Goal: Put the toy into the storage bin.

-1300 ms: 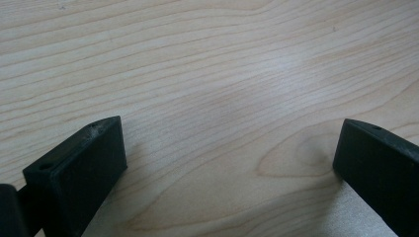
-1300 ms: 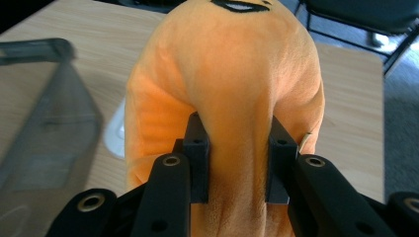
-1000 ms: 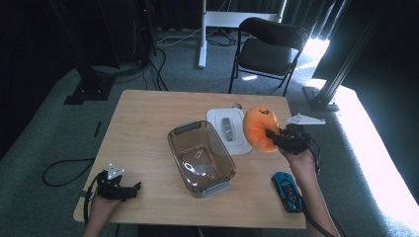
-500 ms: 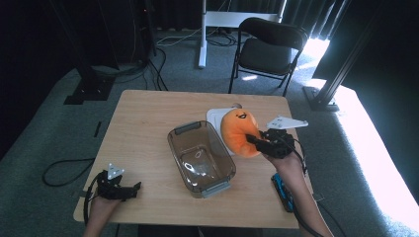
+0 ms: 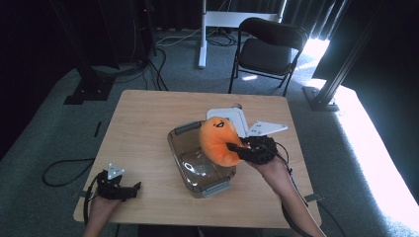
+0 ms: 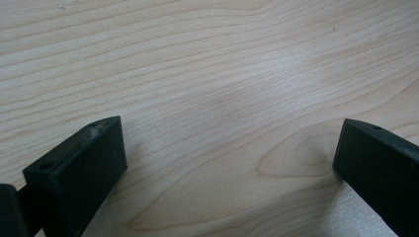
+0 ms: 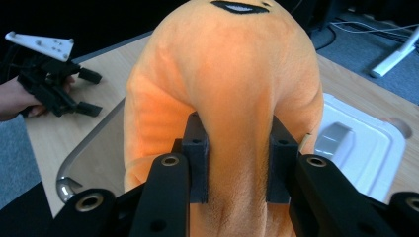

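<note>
I note a white lid [image 5: 236, 119] lying flat on the wooden table [image 5: 148, 128]; a black folding chair [image 5: 269, 49] stands beyond.

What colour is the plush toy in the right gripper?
Orange, with a black face marking; the right gripper view shows the plush toy best.

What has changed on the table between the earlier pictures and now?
The right gripper, shut on the orange plush toy, carried it leftward from above the white lid to over the clear container. The left gripper stayed open at the table's near-left corner; container and lid did not move.
</note>
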Demonstrator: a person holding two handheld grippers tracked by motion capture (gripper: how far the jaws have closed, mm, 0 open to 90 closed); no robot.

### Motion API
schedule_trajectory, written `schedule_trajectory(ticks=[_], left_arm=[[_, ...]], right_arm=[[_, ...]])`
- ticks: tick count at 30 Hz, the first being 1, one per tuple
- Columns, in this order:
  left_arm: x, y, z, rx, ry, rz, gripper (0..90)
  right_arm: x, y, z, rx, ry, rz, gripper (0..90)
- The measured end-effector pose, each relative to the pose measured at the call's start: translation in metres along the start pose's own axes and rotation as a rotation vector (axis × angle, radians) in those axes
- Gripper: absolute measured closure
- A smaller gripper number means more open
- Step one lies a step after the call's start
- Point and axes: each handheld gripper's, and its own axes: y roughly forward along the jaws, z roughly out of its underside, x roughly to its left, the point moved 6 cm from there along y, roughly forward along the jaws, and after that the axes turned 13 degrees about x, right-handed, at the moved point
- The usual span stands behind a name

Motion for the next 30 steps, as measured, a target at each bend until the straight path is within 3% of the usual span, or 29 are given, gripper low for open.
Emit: schedule_trajectory(ticks=[16, 30], left_arm=[[0.000, 0.000, 0.000, -0.001, 0.000, 0.000, 0.2], [0.000, 0.000, 0.000, 0.000, 0.000, 0.000, 0.2]], right_arm=[[0.027, 0.036, 0.000, 0.063, -0.066, -0.055, 69.2], [0.034, 0.063, 0.011, 0.149, -0.088, -0.081, 68.9]])
